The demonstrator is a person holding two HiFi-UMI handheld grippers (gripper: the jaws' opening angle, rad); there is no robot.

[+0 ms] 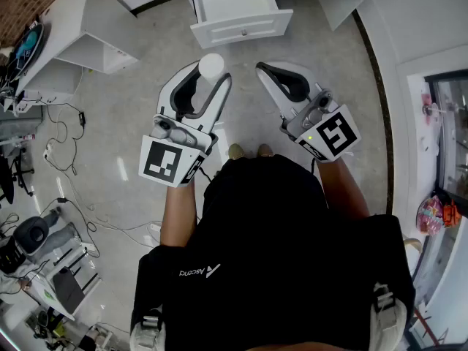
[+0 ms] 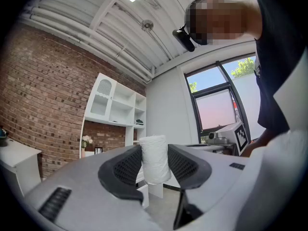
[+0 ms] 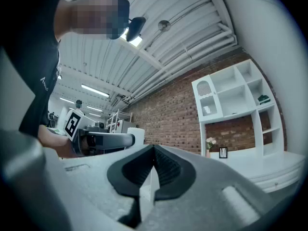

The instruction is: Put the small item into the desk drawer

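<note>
Both forearms reach forward from the body, the grippers side by side and aimed at the open desk drawer [image 1: 241, 29]. The left gripper [image 1: 213, 72] clamps a small white roll [image 1: 211, 63] upright between its pads, just short of the drawer front. The right gripper [image 1: 263, 69] is empty, its jaws pressed together.

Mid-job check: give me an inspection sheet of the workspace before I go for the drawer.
Surface: grey floor; the person stands on it, facing the drawer.
Job's things: white roll gripped, not yet in the drawer; desk drawer pulled open, nothing seen inside.
Clutter: mixed gear along the floor's left edge.
Grippers: left gripper shut on the white roll; right gripper shut, empty.
Cables: loose cables on the floor at left, away from the drawer.
Surroundings: brick wall, white shelf unit, window.
</note>
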